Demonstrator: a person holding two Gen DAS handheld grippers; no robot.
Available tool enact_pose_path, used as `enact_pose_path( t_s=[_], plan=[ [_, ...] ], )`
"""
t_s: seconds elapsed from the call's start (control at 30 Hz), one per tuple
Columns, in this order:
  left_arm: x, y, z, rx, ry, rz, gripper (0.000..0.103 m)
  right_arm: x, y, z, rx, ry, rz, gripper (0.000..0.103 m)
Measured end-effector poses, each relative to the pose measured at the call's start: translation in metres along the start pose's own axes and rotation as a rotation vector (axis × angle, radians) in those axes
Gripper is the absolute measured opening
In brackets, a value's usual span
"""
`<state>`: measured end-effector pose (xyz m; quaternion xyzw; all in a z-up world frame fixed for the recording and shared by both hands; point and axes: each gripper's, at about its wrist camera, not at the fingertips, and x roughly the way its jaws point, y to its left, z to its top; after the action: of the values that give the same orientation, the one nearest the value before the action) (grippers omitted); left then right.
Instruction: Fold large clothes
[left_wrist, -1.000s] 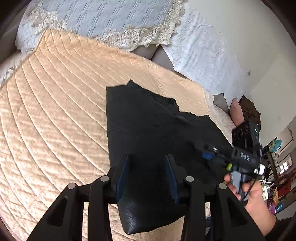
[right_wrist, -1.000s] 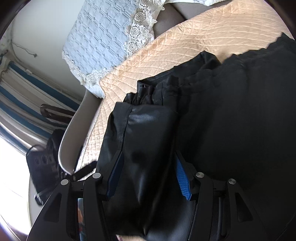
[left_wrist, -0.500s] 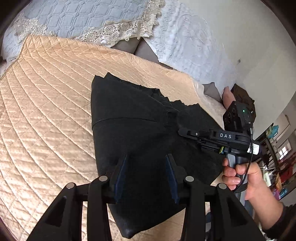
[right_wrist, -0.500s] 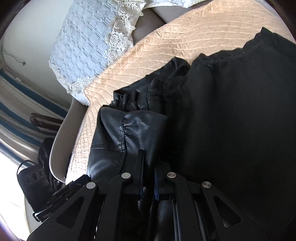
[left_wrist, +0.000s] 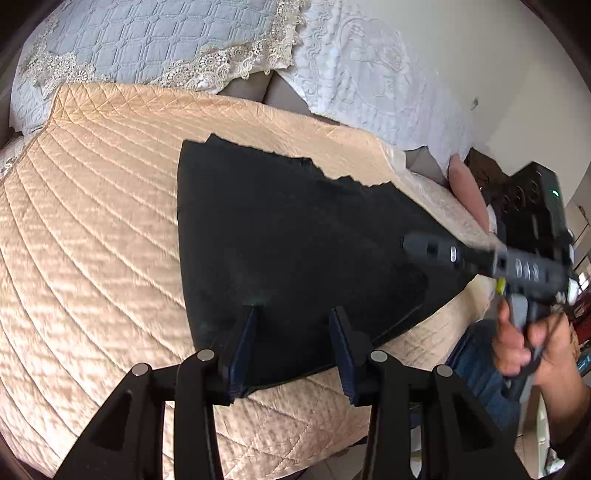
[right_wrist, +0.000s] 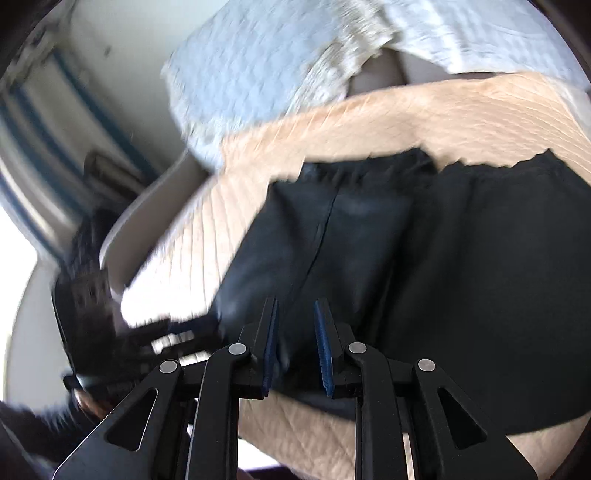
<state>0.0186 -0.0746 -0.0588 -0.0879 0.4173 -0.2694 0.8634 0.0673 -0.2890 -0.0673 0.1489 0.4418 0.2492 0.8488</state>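
A large black leather-like garment (left_wrist: 288, 236) lies spread on the peach quilted bedspread (left_wrist: 92, 229); it also shows in the right wrist view (right_wrist: 424, 251), with a folded leathery panel at its left. My left gripper (left_wrist: 293, 314) is open and empty, fingers above the garment's near edge. My right gripper (right_wrist: 295, 308) is open, fingers just over the garment's near edge, holding nothing. The right gripper also shows in the left wrist view (left_wrist: 413, 245), blurred, above the garment's right side.
A pale blue lace-edged pillow (left_wrist: 147, 40) and a white embroidered pillow (left_wrist: 369, 85) lie at the head of the bed. The bed's near edge (left_wrist: 295, 443) is just below my left gripper. A dark bag (right_wrist: 85, 295) lies beyond the bed's left side.
My right gripper, shut on the leathery fold half a second ago, has opened and let it go. The fold now lies flatter. Both grippers have drawn back toward the near edge.
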Motion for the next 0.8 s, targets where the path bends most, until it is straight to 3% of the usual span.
enact_pose_path(
  t_s=[0.1,0.33,0.47,0.63,0.7,0.8],
  plan=[
    [0.004,-0.002,-0.002,-0.006,-0.004,0.004,0.041,0.022,-0.014,-0.017,-0.022,0.039,-0.103,0.02],
    [-0.003,-0.001,0.004,0.002,0.008,-0.001,0.041,0.017,-0.019,-0.009,0.015,0.025,-0.143,0.02],
    [-0.016,0.006,0.025,0.001,-0.058,0.008,0.041,-0.002,-0.006,0.007,0.001,-0.059,-0.123,0.021],
    [0.011,0.02,0.056,-0.023,-0.072,0.052,0.041,0.026,-0.016,0.033,0.021,-0.085,-0.154,0.023],
    [0.03,0.026,0.052,-0.034,-0.031,0.051,0.041,0.047,-0.032,0.027,0.047,-0.035,-0.189,0.02],
    [0.034,0.023,0.041,0.001,-0.051,0.074,0.042,0.046,-0.034,0.024,0.022,-0.065,-0.199,0.019]
  ],
)
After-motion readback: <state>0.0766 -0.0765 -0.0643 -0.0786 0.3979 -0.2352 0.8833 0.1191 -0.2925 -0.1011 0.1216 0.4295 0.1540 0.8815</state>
